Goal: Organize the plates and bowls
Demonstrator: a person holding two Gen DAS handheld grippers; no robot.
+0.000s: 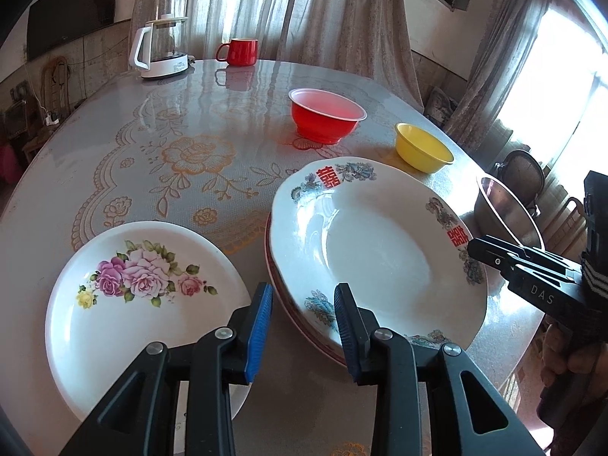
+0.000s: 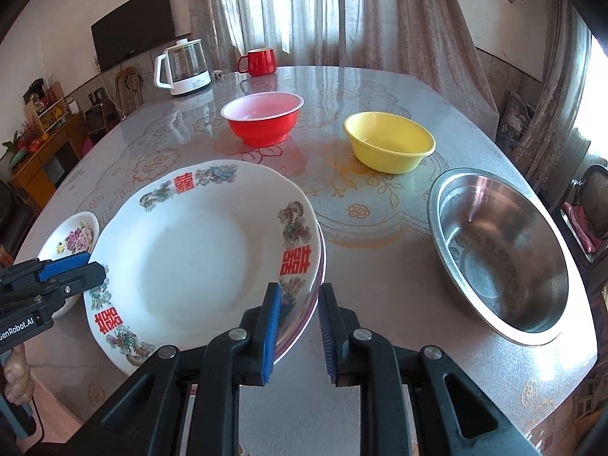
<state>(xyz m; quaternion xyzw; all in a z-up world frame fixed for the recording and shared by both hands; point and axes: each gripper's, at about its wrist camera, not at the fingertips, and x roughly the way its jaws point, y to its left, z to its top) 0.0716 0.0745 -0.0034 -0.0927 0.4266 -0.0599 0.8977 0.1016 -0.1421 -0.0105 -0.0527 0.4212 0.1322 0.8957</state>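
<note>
Left gripper (image 1: 303, 326) and right gripper (image 2: 300, 332) angle downward, jaws seemingly parted, empty.

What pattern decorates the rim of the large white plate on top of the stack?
Red double-happiness characters and blue-green dragon motifs ring the large white plate; the right wrist view shows it best.

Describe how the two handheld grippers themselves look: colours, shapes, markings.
Both are black plastic with angular linkage arms and silver pivot screws. The left gripper and right gripper carry ribbed blue pads inside the fingers. Seen side-on, one body reads "DAS", the other "GenRobot.AI". No cables visible.
</note>
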